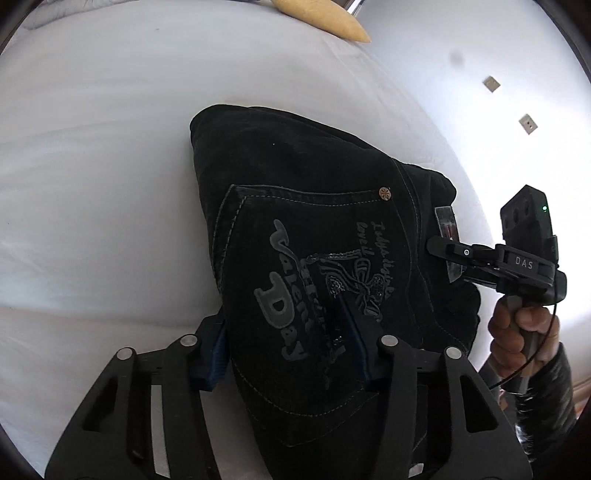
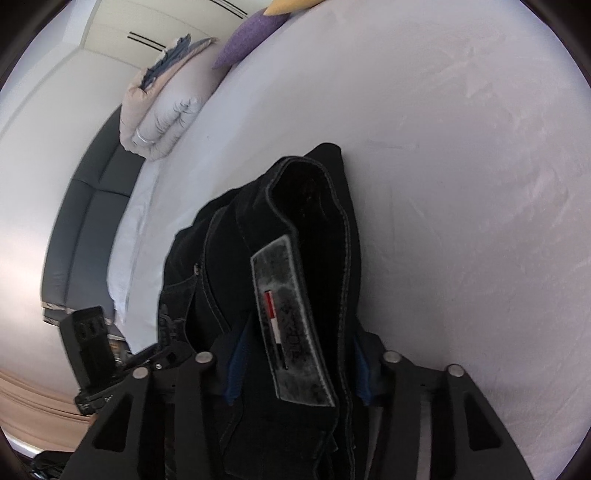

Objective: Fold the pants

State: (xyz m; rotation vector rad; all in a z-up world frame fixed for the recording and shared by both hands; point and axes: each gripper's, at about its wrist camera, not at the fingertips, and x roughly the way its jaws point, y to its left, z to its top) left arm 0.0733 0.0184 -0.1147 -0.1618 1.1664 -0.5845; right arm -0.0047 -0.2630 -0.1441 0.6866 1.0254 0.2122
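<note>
Black jeans lie folded into a thick bundle on the white bed sheet, with a printed back pocket facing up. My left gripper straddles the near end of the bundle, and its blue pads press the fabric from both sides. My right gripper is shut on the waistband edge of the jeans, with the grey brand label between its fingers. In the left wrist view the right gripper bites the same label from the right, held by a hand.
A yellow pillow lies at the far end of the bed. A purple pillow and a folded duvet sit along the bed's left side. A dark padded panel stands beyond the mattress edge. White sheet stretches right of the jeans.
</note>
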